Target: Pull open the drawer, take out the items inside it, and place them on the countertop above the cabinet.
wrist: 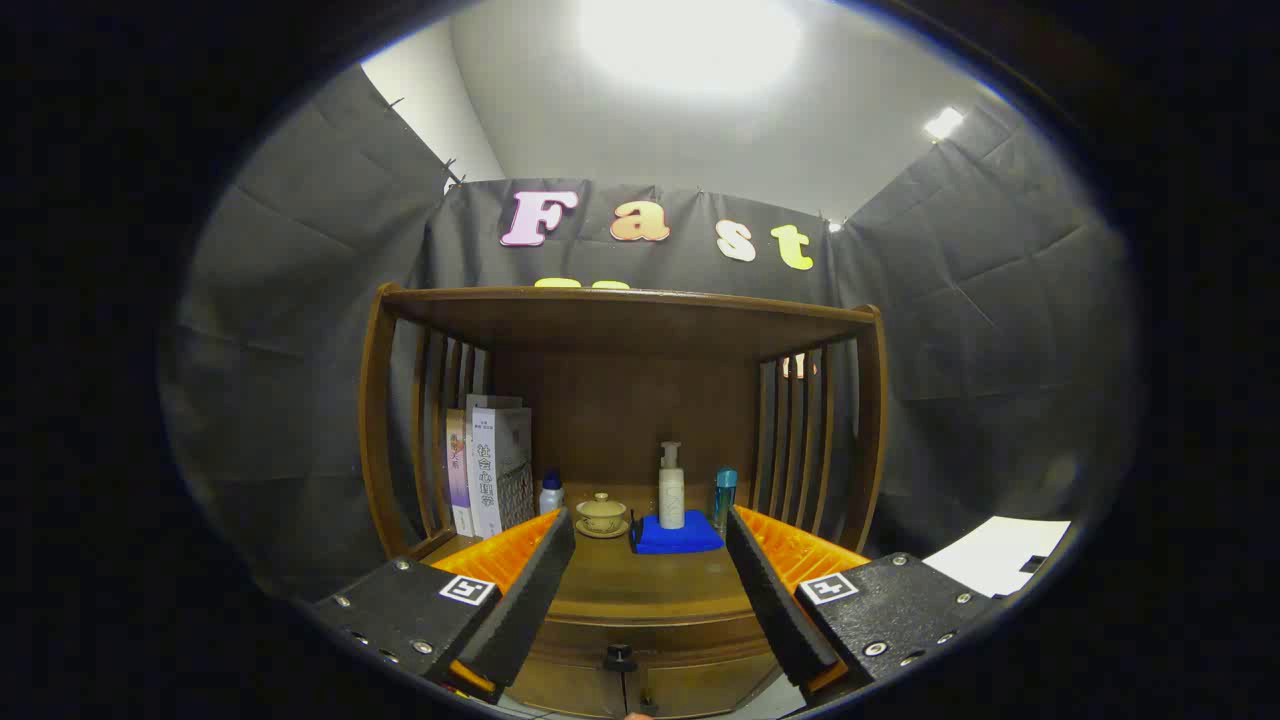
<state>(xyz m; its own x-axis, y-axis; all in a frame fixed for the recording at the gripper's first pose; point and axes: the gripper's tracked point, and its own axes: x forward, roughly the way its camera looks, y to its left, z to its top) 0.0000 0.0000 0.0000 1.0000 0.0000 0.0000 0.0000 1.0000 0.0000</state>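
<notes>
Gripper (650, 580) jaws released, spread wide, gripping nothing. Drawer (640, 675) closed, its knob (620, 657) at 6 o'clock between the jaws. Counter (650, 580) ahead at 12 held cup (602, 514), pump bottle (671, 487).

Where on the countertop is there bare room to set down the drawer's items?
Bare wood runs along the front of the wooden countertop, between the open tongs and ahead of the blue cloth. The back is crowded: upright books, small white bottle, lidded ceramic cup, white pump bottle, blue bottle.
</notes>
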